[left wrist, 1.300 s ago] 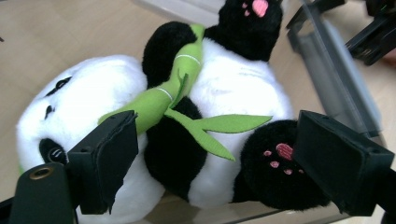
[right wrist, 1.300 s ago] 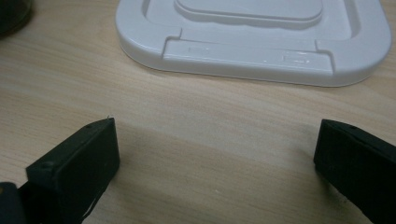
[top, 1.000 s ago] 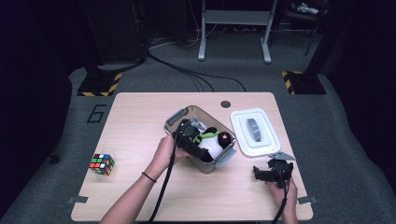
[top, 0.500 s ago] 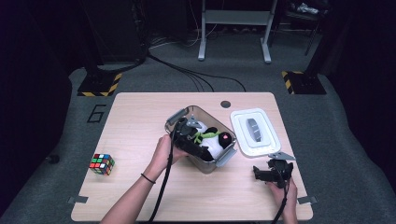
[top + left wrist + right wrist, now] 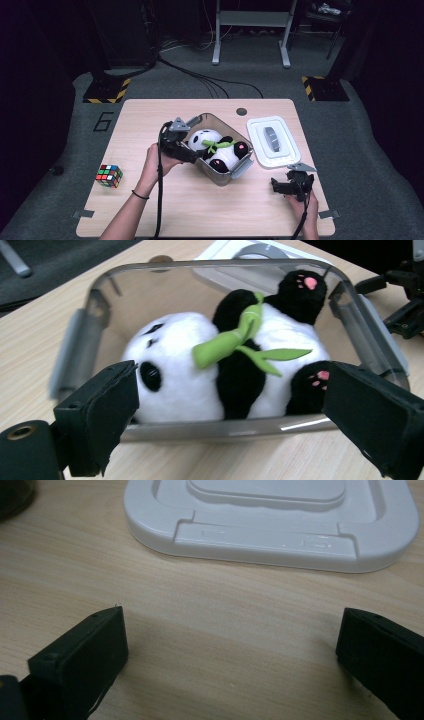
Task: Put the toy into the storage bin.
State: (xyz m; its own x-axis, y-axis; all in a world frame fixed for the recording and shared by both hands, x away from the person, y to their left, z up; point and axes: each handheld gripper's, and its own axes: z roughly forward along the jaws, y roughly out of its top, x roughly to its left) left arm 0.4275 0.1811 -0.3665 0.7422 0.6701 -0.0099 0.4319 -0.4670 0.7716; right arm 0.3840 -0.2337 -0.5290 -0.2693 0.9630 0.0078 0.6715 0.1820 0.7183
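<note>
Since the earlier frames, the left gripper (image 5: 192, 154) has drawn back from inside the clear container (image 5: 239, 170) toward its near-left edge, and its jaws have just been opening; nothing sits between them now. The plush panda (image 5: 218, 150) lies on its back inside the container, with a green bamboo sprig (image 5: 235, 340) across its chest. In the left gripper view the wide-spread jaws stand just outside the near wall, apart from the toy.

The right gripper (image 5: 286, 187) rests low over the table (image 5: 150, 120) at the near right, jaws wide with nothing in them, facing the white lid (image 5: 272, 140), which lies flat just right of the container.

Judging from this, the panda is placed and closing the box probably comes next. To do it well, the left gripper should clear the rim fully without nudging the container, while the right takes the lid by its near edge and keeps it level.

The table is pale wood, with a dark round grommet (image 5: 242, 111) at its far edge and a colour cube (image 5: 109, 175) well apart at the near left. Around it lie grey carpet, black cables and hazard-striped stand bases (image 5: 102, 92) in a dim room.
</note>
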